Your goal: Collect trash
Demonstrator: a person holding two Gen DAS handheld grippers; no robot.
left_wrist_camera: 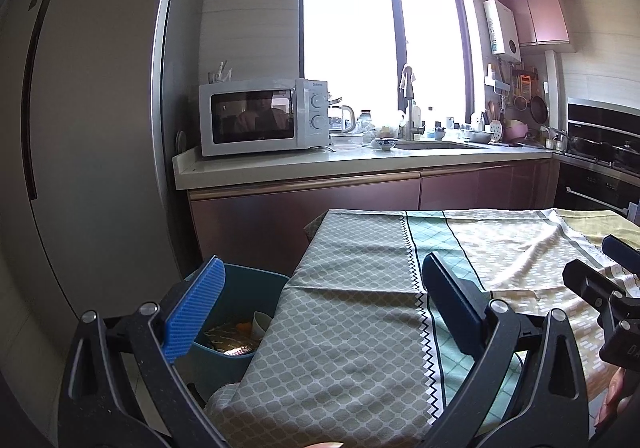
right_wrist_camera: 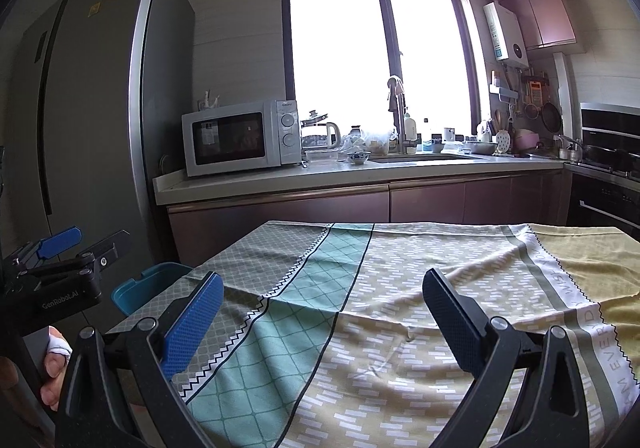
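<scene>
— How far along are you with the trash?

— Nearly finished, I'd judge. The blue bin (left_wrist_camera: pixel 240 312) is sitting on the floor just beside the table's (right_wrist_camera: pixel 400 288) left edge, already holding wrappers and a small cup (left_wrist_camera: pixel 262 322). I'm seeing nothing lying on the tablecloth (left_wrist_camera: pixel 360 288).

— And your hands?

— I'm holding my left gripper (left_wrist_camera: pixel 320 304) level over the table's left corner, jaws gaping wide, gripping nothing. My right gripper (right_wrist_camera: pixel 322 322) is hovering above the cloth, jaws likewise spread and empty.

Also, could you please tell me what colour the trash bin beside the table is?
Teal blue; the trash bin shows best in the left wrist view.
</scene>
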